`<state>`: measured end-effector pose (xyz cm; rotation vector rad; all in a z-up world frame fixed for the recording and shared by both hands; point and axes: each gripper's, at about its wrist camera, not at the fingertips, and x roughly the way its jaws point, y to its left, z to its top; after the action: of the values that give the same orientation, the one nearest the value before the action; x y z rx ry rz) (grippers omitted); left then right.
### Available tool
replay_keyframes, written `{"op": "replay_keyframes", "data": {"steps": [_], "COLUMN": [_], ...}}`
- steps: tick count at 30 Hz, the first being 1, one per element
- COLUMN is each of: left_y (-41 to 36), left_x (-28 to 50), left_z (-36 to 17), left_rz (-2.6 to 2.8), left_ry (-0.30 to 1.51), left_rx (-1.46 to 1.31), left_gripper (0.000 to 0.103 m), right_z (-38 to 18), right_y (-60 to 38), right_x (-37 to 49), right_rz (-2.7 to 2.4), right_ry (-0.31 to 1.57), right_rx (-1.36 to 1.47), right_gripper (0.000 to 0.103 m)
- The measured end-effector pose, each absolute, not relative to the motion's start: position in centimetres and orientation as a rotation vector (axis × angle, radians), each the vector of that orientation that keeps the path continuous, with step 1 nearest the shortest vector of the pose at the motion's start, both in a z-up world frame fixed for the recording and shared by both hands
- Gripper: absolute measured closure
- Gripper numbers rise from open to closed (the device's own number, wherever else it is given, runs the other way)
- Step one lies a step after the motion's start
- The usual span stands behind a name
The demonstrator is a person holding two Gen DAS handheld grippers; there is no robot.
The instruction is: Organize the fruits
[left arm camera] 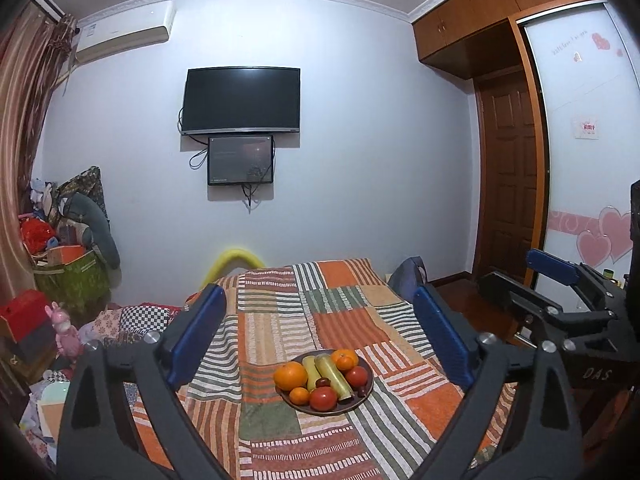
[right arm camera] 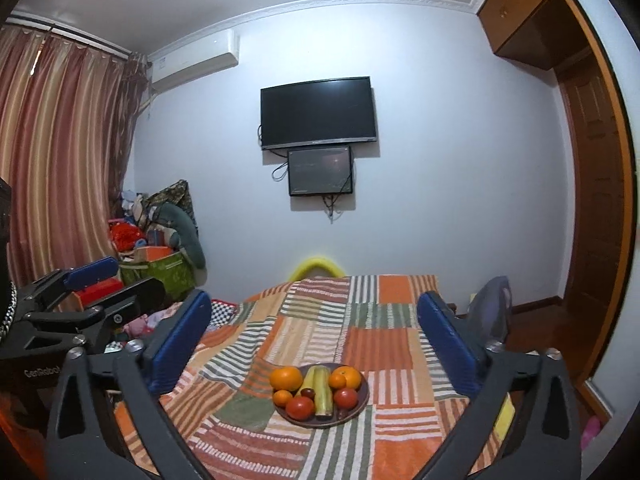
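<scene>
Your left gripper and right gripper both hover spread wide, holding nothing. The plate of fruit sits mid-bed, toward the near edge. The tomatoes look soft: squeeze gently across their widest part. The oranges seem firmer.

Right tongs spread wide and holding nothing above the striped patchwork bedspread, brown plate of oranges, tomatoes and green stalks between the blue pads, left tongs off to the side, dark television on the wall
</scene>
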<state>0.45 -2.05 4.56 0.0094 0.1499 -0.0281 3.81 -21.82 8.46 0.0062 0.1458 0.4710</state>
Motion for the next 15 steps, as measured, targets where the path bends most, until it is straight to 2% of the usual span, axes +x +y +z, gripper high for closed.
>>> {"op": "replay_keyframes", "data": {"steps": [15], "left_y": [-1.93], "left_x": [0.28], "left_z": [4.01], "left_rz": [-0.016], "left_ry": [0.159], "left_rx": [0.000], "left_gripper": [0.006], "right_z": [8.17], "right_y": [-22.06], "right_x": [3.12], "right_rz": [0.462], "right_ry": [0.144], "right_rx": [-0.012], "right_gripper": [0.000]}}
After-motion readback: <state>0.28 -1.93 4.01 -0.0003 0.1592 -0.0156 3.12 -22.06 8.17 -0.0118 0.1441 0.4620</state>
